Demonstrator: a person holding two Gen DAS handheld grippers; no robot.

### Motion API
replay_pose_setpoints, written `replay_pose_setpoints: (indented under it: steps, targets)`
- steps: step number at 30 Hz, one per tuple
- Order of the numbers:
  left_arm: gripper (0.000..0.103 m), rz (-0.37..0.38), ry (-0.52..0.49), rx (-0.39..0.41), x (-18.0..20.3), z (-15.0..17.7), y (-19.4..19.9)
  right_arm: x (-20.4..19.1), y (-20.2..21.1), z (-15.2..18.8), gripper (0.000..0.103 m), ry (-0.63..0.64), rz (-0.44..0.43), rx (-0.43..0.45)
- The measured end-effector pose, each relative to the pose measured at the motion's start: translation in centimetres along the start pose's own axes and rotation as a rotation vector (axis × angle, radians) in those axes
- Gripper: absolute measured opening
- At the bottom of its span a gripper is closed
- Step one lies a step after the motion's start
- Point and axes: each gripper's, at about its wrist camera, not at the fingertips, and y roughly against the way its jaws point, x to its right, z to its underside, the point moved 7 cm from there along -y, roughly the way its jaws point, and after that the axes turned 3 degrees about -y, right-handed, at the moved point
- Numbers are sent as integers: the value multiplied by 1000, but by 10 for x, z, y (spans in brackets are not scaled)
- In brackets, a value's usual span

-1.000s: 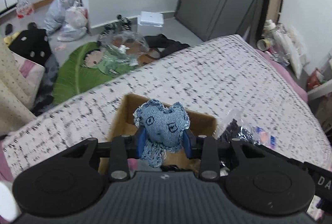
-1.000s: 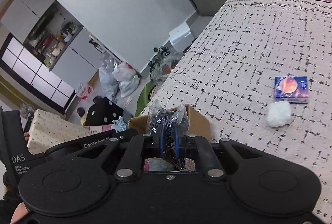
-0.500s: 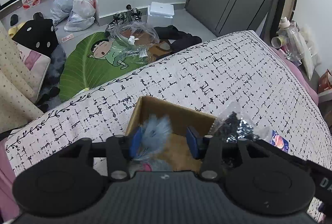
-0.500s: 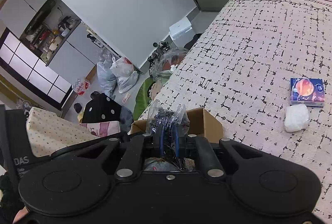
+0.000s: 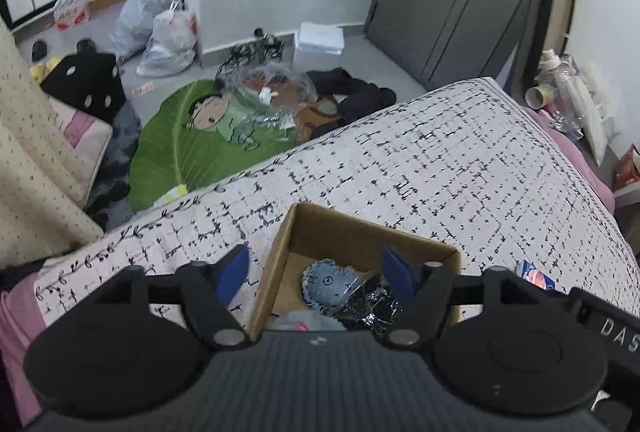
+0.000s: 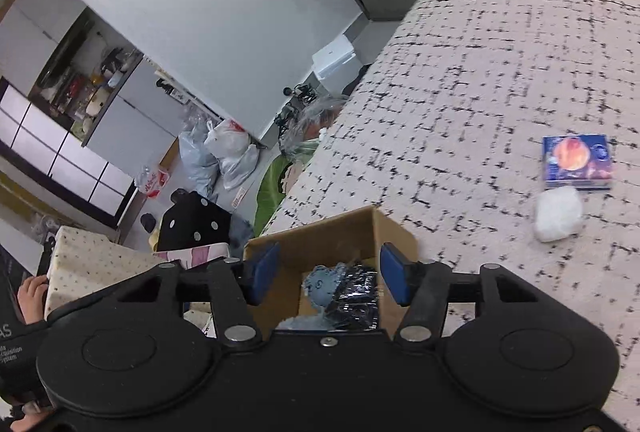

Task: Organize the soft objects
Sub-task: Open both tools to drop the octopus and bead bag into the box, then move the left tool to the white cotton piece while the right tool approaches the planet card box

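Left hand-held gripper (image 5: 314, 274): blue-padded fingers spread wide, nothing between them, hovering over the open brown cardboard box (image 5: 362, 232). Its left finger sits outside the box's left wall, its right finger over the interior.

Right hand-held gripper (image 6: 328, 278): fingers likewise spread apart and empty, above the same box (image 6: 332, 232).

Box contents: a pale blue denim soft toy with frayed edges (image 5: 326, 282) lies on the box floor; touching it on the right, a crinkled black item in clear plastic wrap (image 5: 370, 302). Both also show in the right wrist view, toy (image 6: 320, 286) left of the wrapped item (image 6: 354, 296). A grey soft piece with a pink spot (image 5: 306, 322) lies at the near edge of the box, partly hidden by the gripper body.

The box rests on a bed with a white, black-flecked cover (image 6: 480, 91). Well to the right of the box on the cover: a small blue printed packet with an orange disc (image 6: 576, 159), and just beside it a white fluffy wad (image 6: 558, 213).
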Motion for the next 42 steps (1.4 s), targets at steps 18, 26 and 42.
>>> replay_pose_setpoints:
  steps: [18,26,42]
  targets:
    - [78,15,-27,8,41,9,14,57,54,-15,91,4,140,86]
    - [78,30,-55,0,65,19,15,81,74,-21,97,-6,165,121]
    - [78,50,-112,-10,122,33,16,146,116,-38,99,-66,196,172]
